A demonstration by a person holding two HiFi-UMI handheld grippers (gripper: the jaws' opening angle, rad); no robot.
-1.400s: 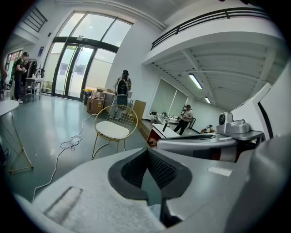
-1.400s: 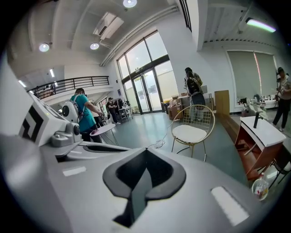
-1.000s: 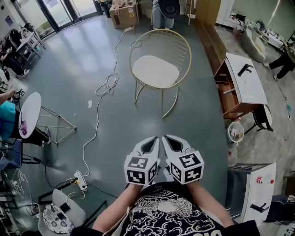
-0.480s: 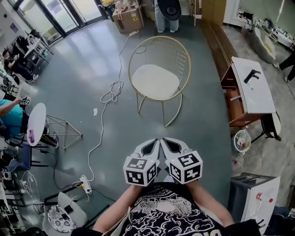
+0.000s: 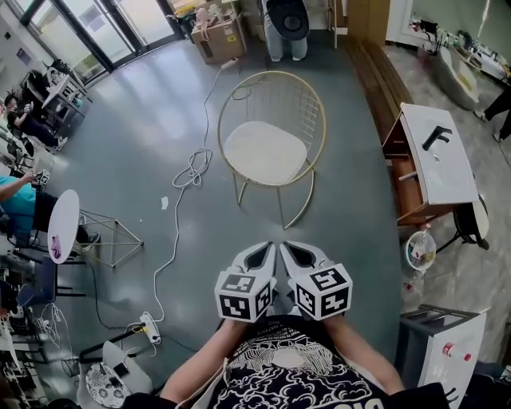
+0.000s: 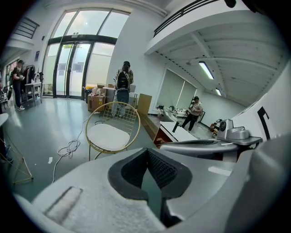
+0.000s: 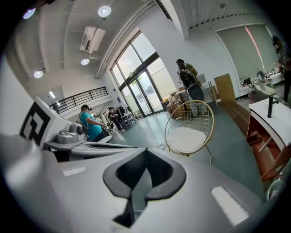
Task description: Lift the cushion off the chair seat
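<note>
A cream cushion point(image 5: 265, 152) lies on the seat of a gold wire chair point(image 5: 314, 120) in the middle of the grey floor. It also shows in the left gripper view as the cushion point(image 6: 107, 136) and in the right gripper view as the cushion point(image 7: 185, 135). My left gripper point(image 5: 267, 248) and right gripper point(image 5: 288, 245) are held side by side close to my chest, well short of the chair and pointing towards it. Both are shut with nothing between the jaws, seen at the left gripper point(image 6: 147, 151) and the right gripper point(image 7: 145, 151).
A white cable point(image 5: 188, 168) runs across the floor left of the chair to a power strip point(image 5: 148, 326). A white-topped wooden desk point(image 5: 431, 152) stands at the right, a round side table point(image 5: 62, 225) at the left. A person point(image 5: 283, 24) and a cardboard box point(image 5: 217, 36) are behind the chair.
The chair and cushion have come nearer and sit lower in the head view. Both grippers keep their side-by-side pose, shut.
</note>
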